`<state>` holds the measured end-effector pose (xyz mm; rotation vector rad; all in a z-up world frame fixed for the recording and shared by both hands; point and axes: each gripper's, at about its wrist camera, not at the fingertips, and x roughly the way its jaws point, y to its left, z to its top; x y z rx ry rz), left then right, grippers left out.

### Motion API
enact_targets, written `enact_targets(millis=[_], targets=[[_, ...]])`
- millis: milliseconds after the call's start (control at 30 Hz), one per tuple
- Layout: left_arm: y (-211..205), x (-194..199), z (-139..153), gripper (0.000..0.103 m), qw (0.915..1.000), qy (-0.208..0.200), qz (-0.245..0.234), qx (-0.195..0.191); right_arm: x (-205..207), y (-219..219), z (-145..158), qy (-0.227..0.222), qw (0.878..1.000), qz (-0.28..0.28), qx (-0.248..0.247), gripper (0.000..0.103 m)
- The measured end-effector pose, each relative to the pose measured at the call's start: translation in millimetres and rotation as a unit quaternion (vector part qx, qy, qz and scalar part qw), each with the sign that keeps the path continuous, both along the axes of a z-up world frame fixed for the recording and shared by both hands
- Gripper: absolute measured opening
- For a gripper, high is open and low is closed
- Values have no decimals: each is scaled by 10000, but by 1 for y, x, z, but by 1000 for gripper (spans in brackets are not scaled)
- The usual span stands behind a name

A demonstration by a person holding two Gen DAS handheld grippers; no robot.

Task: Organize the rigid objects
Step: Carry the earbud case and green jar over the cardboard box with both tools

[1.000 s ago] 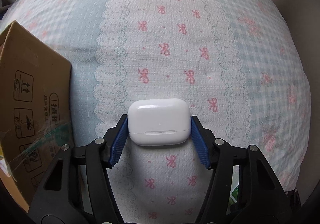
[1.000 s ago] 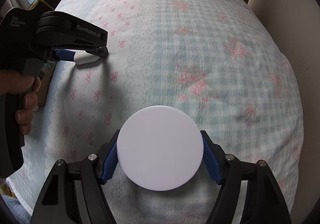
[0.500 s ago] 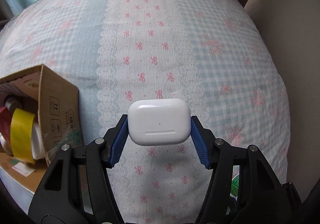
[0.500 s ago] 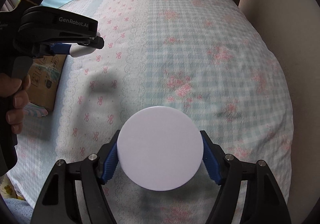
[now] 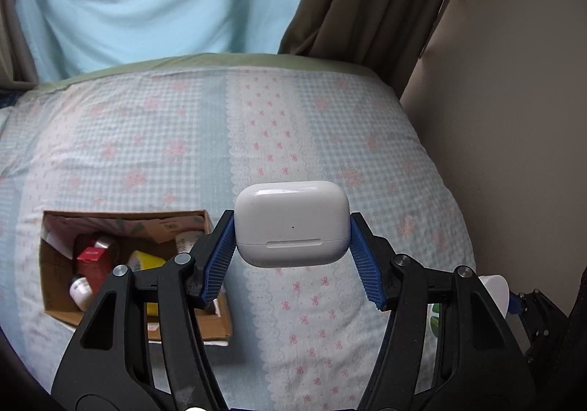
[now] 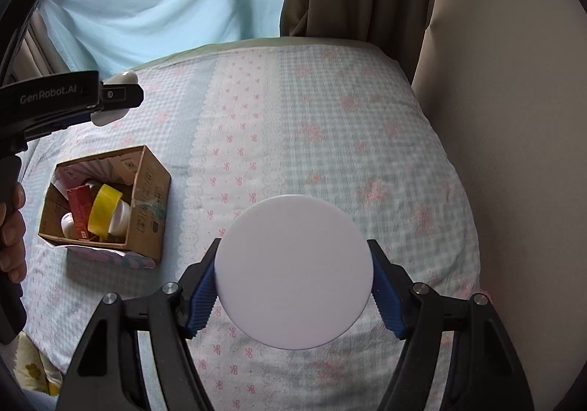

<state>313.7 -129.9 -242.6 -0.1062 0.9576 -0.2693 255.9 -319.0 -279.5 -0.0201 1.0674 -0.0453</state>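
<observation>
With the left gripper (image 5: 292,253) pinching the earbud case (image 5: 291,224) and the right gripper (image 6: 293,292) clamping the white disc (image 6: 293,271), carry each squarely over the cardboard box (image 6: 146,191) before lowering and releasing it gently inside.

The right hand-held gripper (image 6: 295,282) clamps a white round disc (image 6: 293,271) above the bed (image 6: 367,154); a cardboard box (image 6: 146,213) of items sits left.
</observation>
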Motion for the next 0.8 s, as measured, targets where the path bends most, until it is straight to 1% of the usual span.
enact_targets(millis=[67,200,300,400,600,800], targets=[[24,-10,20,57,9999,-137,69,-65,2,15,22,-118,9999,13,51,69],[74,-28,50,57,9993,-310,180,-67,7,49,58,-266,9994,81,199,69],[115,-40,62,57,9992,-341,206,-59,13,81,79,-327,9990,168,250,69],[158,-49,67,57,9994,-253,242,-22,19,112,92,-329,9987,168,363,69],[242,-59,66,57,9996,-141,219,86,33,179,106,-311,9979,41,566,69],[301,-50,55,57,9996,-26,-21,282,49,235,94,-221,9962,-88,841,69]])
